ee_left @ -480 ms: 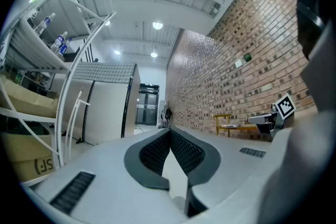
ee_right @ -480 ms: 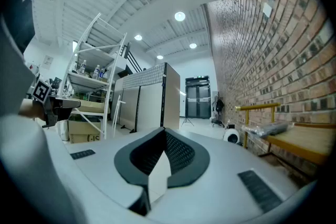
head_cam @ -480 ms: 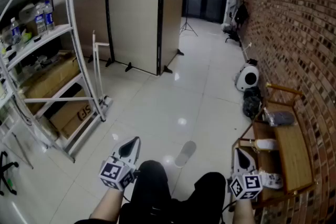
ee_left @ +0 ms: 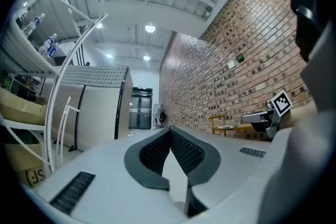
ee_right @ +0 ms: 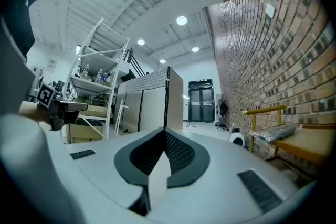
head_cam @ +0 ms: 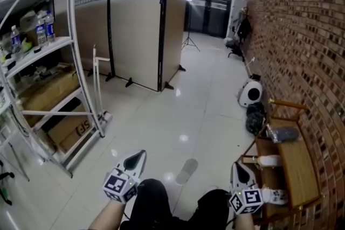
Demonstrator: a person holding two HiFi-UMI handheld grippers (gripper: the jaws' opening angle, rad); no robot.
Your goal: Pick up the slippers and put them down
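Two white slippers sit in a low wooden rack [head_cam: 299,161] by the brick wall: one slipper [head_cam: 268,160] on an inner shelf, the other slipper [head_cam: 278,197] lower, at the rack's near end. A grey, slipper-shaped thing [head_cam: 187,171] lies on the glossy floor between my hands. My left gripper [head_cam: 138,159] [ee_left: 169,131] is shut and holds nothing. My right gripper [head_cam: 240,169] [ee_right: 165,131] is shut too, empty, just left of the rack. Both point level along the room, away from the slippers.
A white metal shelf unit [head_cam: 51,40] with bottles and cardboard boxes stands at the left. Beige partition screens [head_cam: 135,35] stand ahead. By the wall lie a black bag [head_cam: 255,118] and a white round appliance [head_cam: 250,93]. A grey bundle [head_cam: 285,133] rests on the rack.
The whole scene sits slightly lower in the head view, as if the head tipped up. Both grippers stay shut and keep much the same places beside my knees.
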